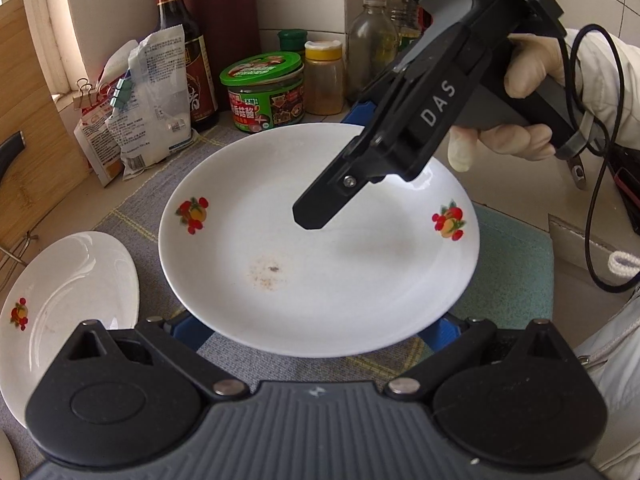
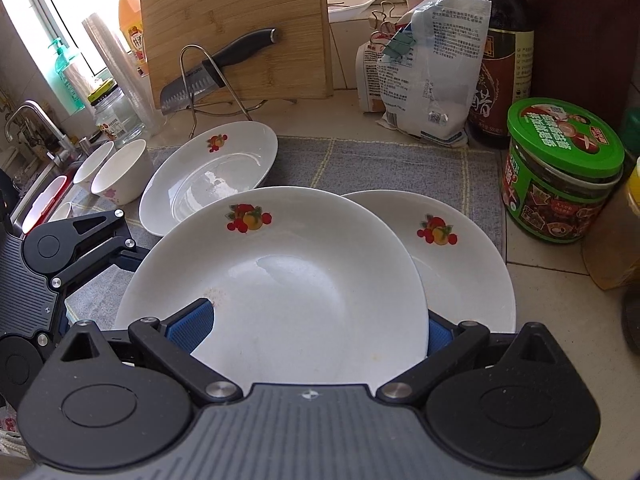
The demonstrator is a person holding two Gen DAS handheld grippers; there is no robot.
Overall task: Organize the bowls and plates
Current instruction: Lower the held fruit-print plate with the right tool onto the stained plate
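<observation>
A white plate with fruit prints (image 1: 320, 264) (image 2: 288, 276) fills the middle of both views, over a grey mat (image 2: 400, 164). My right gripper (image 2: 316, 330) (image 1: 336, 164) stands open with the plate's rim between its jaws. One blue pad (image 2: 192, 324) is over the plate and the other below it. My left gripper (image 1: 316, 332) (image 2: 120, 256) is open too, both pads tucked under the plate's near edge. A second plate (image 2: 464, 264) lies partly under the first. A third plate (image 2: 208, 172) (image 1: 68, 300) sits apart. Two white bowls (image 2: 120, 176) stand beside it.
A green-lidded jar (image 2: 564, 172), a dark sauce bottle (image 2: 504, 52) and clipped bags (image 2: 432, 68) line the back. A knife (image 2: 212, 68) rests on a wire stand in front of a cutting board (image 2: 236, 28). A faucet (image 2: 36, 120) is at far left. A gloved hand (image 1: 532, 76) holds the right gripper.
</observation>
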